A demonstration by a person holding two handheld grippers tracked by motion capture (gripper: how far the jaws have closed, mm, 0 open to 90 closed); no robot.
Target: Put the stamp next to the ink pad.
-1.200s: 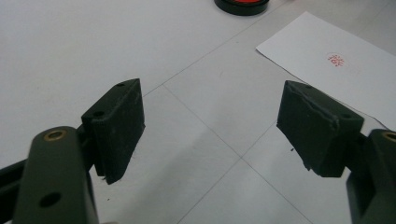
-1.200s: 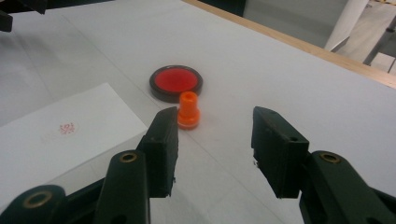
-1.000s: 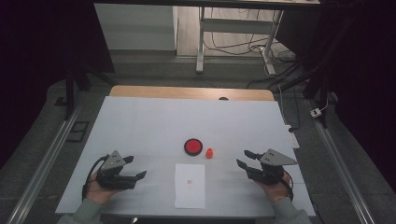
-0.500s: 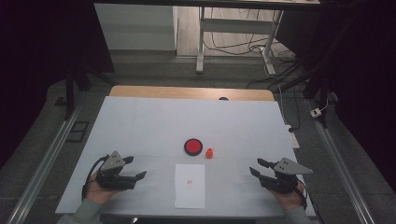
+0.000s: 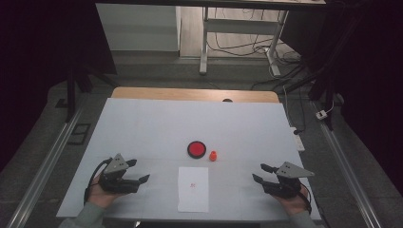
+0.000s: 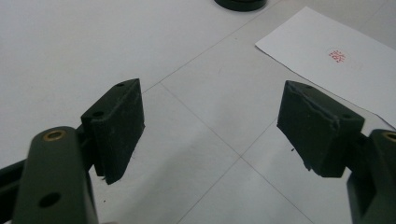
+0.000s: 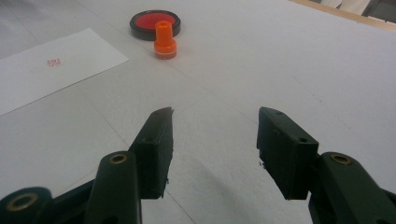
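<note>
While both hands rest low on the table (image 5: 142,123), the left gripper (image 5: 138,172) and right gripper (image 5: 259,173) gape wide, holding nothing. Paper (image 5: 193,188), stamp (image 5: 213,156) and ink pad (image 5: 196,149) lie between them.

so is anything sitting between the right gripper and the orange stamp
Nothing visible does. The right gripper is open and empty, and bare table runs from it to the orange stamp. The red ink pad sits just behind the stamp, and the paper sheet lies off to the side.
</note>
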